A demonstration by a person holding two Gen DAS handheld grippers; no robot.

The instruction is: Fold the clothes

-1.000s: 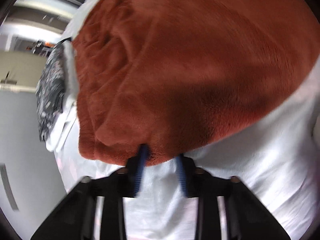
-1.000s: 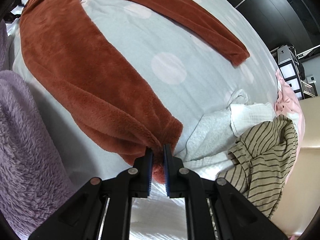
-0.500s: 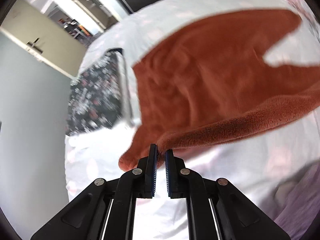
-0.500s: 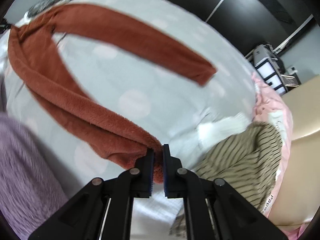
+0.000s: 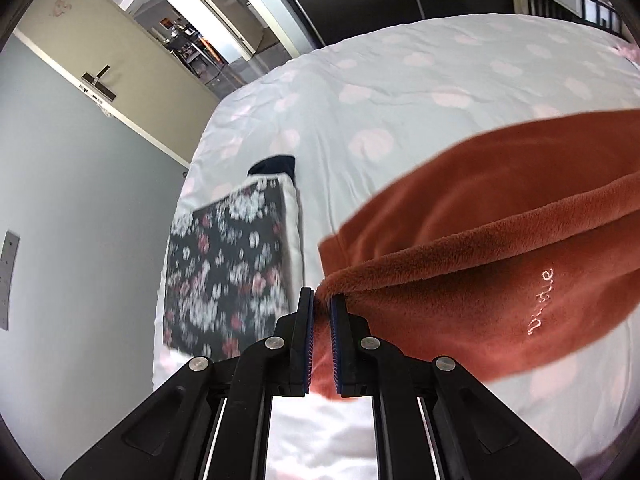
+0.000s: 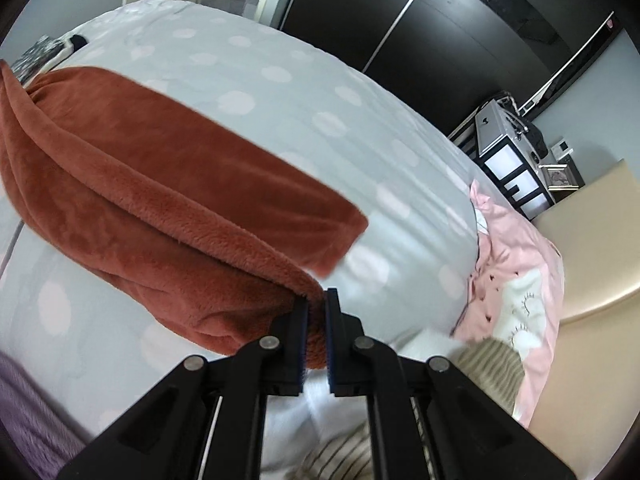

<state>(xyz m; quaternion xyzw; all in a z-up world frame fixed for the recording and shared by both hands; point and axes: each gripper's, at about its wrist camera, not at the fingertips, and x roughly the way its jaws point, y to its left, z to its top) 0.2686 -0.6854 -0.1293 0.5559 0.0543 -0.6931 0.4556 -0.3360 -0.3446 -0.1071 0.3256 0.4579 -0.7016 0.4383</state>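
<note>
A rust-orange fleece garment hangs in the air above the bed, stretched between my two grippers. My left gripper is shut on one corner of its edge; pale embroidered lettering shows on the fleece to the right. In the right wrist view my right gripper is shut on the other corner of the same fleece garment, which sags away to the left. A loose sleeve of it trails over the bed.
The bed has a pale sheet with pink dots. A folded black floral garment lies at its left edge. A pink garment, a striped olive one and a purple fleece lie near me. Dark wardrobe doors stand behind.
Both grippers have lifted the fleece garment off the bed and carried it sideways. The left jaws closed on its edge; the fleece now hangs folded between them instead of lying flat.
</note>
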